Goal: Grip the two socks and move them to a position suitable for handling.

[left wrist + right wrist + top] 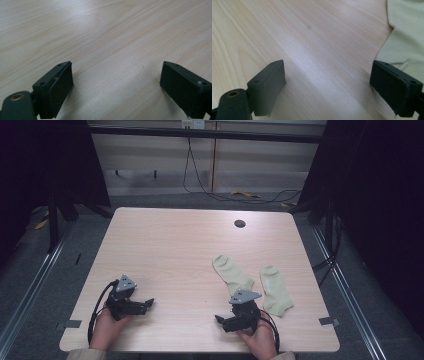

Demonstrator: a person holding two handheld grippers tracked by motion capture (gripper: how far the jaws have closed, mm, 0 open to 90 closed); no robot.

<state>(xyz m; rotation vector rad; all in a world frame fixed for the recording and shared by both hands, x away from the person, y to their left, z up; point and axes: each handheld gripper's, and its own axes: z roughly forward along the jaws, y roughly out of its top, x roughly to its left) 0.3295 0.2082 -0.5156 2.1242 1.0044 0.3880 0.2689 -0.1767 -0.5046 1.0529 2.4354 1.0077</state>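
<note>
Nothing is getting handled yet, work looks to be at the very start. Two socks are lying flat on the table (165, 245), right half, near side. Left sock (231, 273) is sitting just ahead of the right gripper (223, 322), its lower end tucked behind the gripper's grey plate. Right sock (274, 290) is lying beside it, apart from it with a strip of bare wood between, toe end toward the far edge, cuff end flaring near the front edge.

Both socks are looking pale yellow-green, short ankle type, soft knit, limp, unfolded, not overlapping, not paired. In the right gripper view the left sock (407, 37) is showing fine ribbed cloth with a curved edge, running up to the right-hand jaw; whether it is touching that jaw I cannot tell.

Right gripper is standing with jaws spread wide, nothing between them but bare wood, resting low at the front edge, pointing toward the table's middle. Left gripper (148, 304) is also spread wide, gripping nothing, sitting low on the left front part, well apart from both socks, bare wood ahead of it.

Judging from this: everything is left to be doing, likely reaching, gripping a sock, then pairing or folding
</note>
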